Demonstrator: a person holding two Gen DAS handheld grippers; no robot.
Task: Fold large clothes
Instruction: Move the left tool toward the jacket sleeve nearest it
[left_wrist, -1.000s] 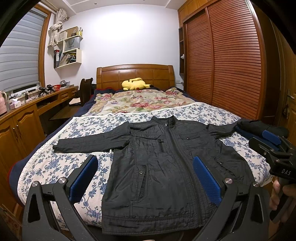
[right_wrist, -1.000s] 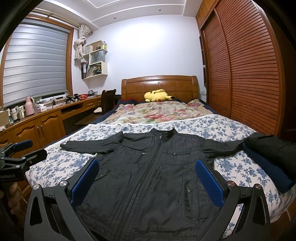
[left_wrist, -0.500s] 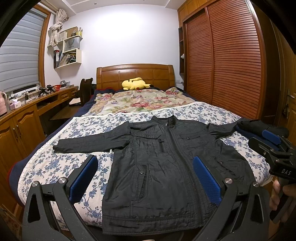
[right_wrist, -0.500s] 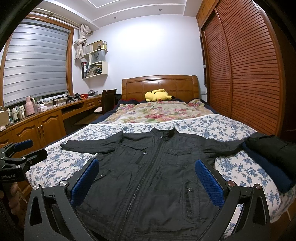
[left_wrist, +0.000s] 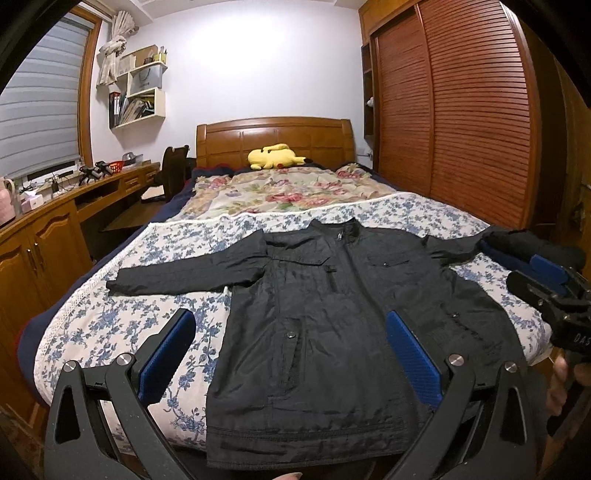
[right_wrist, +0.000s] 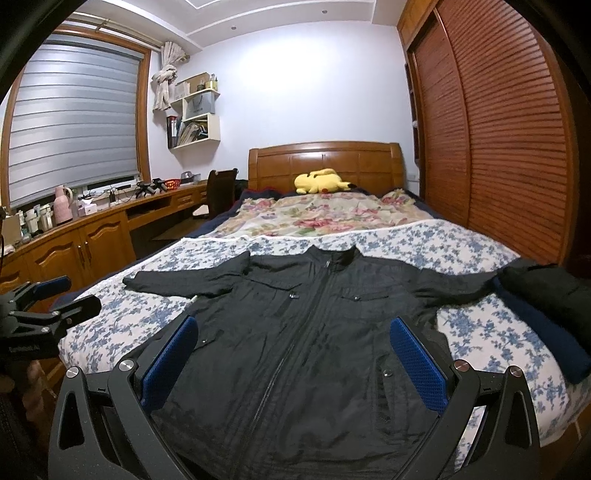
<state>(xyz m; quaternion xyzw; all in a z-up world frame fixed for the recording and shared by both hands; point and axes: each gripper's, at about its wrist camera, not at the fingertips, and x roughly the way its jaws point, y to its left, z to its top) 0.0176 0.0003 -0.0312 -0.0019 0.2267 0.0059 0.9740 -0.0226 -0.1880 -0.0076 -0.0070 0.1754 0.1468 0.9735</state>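
Note:
A black zip jacket (left_wrist: 325, 317) lies flat and face up on the bed, sleeves spread to both sides, hem at the near edge; it also shows in the right wrist view (right_wrist: 314, 332). My left gripper (left_wrist: 290, 354) is open and empty, held above the jacket's lower left part. My right gripper (right_wrist: 295, 358) is open and empty above the jacket's lower middle. Each gripper shows at the edge of the other's view: the right gripper (left_wrist: 550, 288) and the left gripper (right_wrist: 40, 306).
The bed has a blue-flowered sheet (left_wrist: 122, 321) and a floral quilt (left_wrist: 288, 192) behind. Folded dark clothes (right_wrist: 539, 295) lie at the bed's right edge over the jacket's right sleeve end. A yellow plush (left_wrist: 275, 157) lies by the headboard. A wooden desk (right_wrist: 85, 236) stands left, a wardrobe (right_wrist: 491, 147) right.

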